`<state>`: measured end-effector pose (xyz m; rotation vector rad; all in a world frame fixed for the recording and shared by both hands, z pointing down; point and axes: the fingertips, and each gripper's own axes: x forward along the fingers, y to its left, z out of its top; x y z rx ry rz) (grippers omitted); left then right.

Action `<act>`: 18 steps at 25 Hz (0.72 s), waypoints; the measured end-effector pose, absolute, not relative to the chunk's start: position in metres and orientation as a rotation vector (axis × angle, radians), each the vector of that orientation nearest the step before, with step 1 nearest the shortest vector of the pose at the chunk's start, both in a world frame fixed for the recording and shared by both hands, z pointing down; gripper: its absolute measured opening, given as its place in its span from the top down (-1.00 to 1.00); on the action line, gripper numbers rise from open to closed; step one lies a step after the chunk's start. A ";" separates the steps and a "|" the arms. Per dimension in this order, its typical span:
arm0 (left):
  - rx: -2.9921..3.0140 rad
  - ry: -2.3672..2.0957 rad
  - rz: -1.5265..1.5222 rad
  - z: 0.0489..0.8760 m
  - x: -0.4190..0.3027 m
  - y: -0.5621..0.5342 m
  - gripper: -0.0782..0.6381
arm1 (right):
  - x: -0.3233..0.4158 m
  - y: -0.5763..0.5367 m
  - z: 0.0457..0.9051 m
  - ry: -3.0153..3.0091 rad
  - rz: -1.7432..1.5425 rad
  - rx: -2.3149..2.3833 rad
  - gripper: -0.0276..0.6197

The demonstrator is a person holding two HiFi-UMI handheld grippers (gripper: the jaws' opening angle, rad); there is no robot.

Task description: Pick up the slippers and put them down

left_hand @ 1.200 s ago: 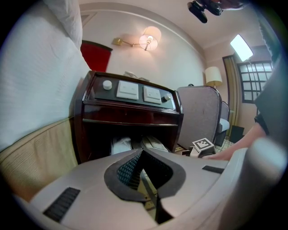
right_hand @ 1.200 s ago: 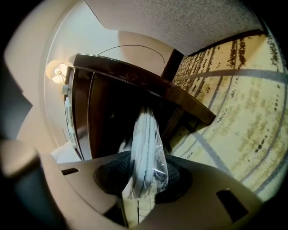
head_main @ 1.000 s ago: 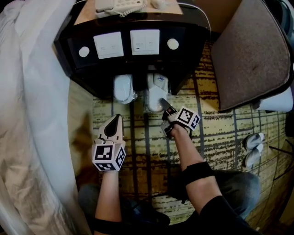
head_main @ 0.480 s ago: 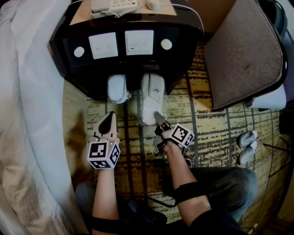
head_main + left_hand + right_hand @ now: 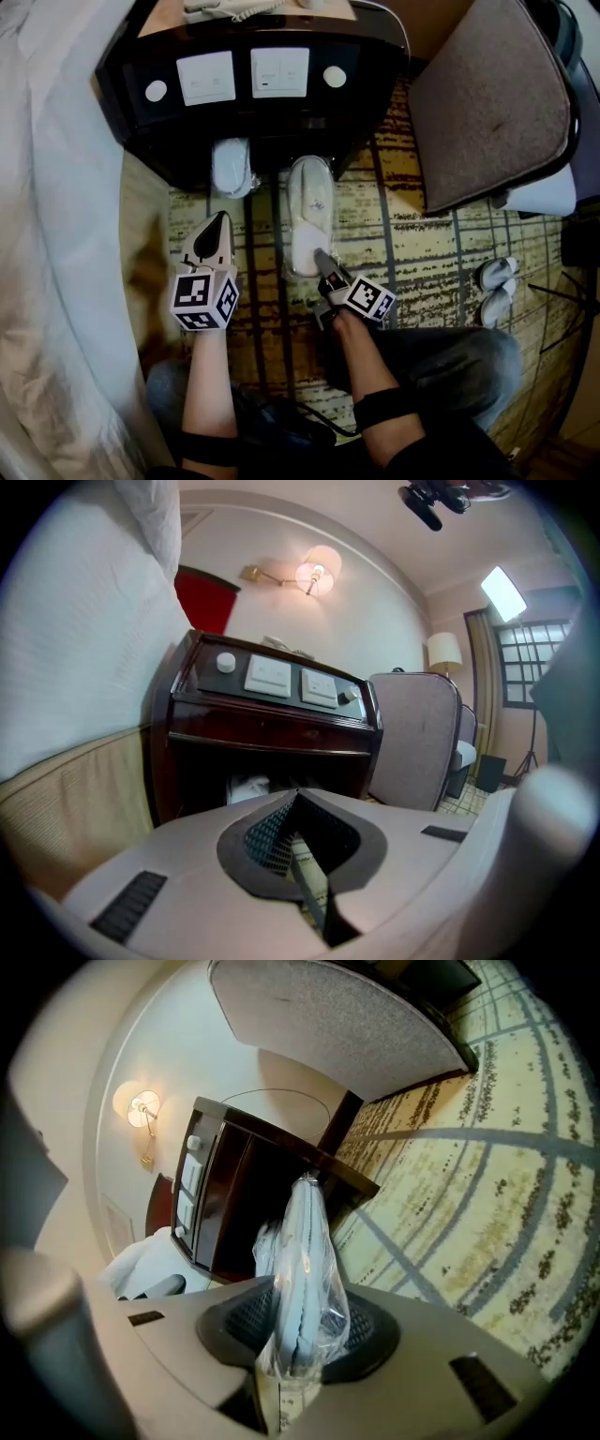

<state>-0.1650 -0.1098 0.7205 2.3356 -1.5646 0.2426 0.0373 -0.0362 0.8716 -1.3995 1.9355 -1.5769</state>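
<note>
1. On the carpet (image 5: 422, 272) just ahead of the right gripper (image 5: 322, 258), head view: the wrapped slipper (image 5: 309, 211) runs from its jaws toward the nightstand (image 5: 253, 122). The second slipper (image 5: 232, 167) lies under the nightstand, ahead of the left gripper (image 5: 216, 230) and apart from it.
2. Left gripper view: jaws together, nothing between them.
3. Right gripper view: jaws clamped on the wrapped slipper's near end.

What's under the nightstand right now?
One white slipper pokes out from under the nightstand; its far end is hidden beneath. Deeper in, it is too dark to read. The second slipper is out over the carpet, clamped in the right gripper.
</note>
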 end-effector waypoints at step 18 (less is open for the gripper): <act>2.334 -1.539 0.254 0.727 -0.155 -0.111 0.77 | 0.034 0.012 0.916 2.096 -1.660 -1.626 0.52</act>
